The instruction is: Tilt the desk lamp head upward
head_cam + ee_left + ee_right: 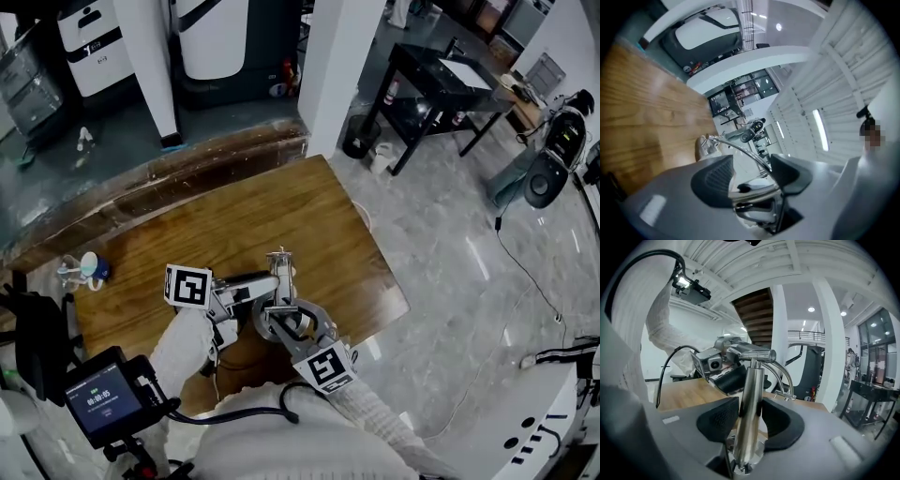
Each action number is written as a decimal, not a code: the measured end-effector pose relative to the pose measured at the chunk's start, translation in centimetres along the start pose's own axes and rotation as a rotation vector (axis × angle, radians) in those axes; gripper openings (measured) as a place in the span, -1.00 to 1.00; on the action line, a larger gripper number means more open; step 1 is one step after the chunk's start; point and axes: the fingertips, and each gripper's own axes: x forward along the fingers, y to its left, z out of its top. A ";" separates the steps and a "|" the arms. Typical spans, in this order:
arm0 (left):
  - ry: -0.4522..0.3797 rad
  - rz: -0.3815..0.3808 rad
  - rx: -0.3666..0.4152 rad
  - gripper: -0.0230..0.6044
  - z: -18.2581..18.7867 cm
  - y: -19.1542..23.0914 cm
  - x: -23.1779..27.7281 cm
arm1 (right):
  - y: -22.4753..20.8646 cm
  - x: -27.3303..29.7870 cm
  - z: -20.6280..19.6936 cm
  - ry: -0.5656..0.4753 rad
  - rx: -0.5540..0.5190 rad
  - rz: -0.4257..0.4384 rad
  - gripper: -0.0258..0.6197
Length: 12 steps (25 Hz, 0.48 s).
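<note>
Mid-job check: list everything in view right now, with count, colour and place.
lamp: one, chrome, middle of the table
table: one, brown wood, under the lamp
small item: one, blue and white, by the table's left corner; too small to name
side table: one, black, on the floor at far right
pillar: one, white, beyond the table
screen: one, black, lit, near left
left gripper: one, grey, jaws apart, the lamp's thin arm passing between them
right gripper: one, grey, closed on the lamp's post
</note>
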 end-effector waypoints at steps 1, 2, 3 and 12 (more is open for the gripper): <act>-0.006 -0.029 -0.046 -0.16 0.3 0.3 0.6 | -0.1 0.2 -0.1 -0.007 -0.003 0.000 -0.45; -0.012 -0.056 -0.086 -0.16 0.5 0.3 1.1 | -0.1 0.2 -0.1 -0.012 -0.007 0.003 -0.45; -0.013 -0.078 -0.114 -0.17 0.7 0.3 1.4 | -0.1 0.2 0.0 -0.015 -0.014 0.007 -0.45; 0.055 -0.144 -0.191 -0.25 1.4 0.0 3.3 | 0.5 -0.2 0.9 -0.021 0.018 0.022 -0.48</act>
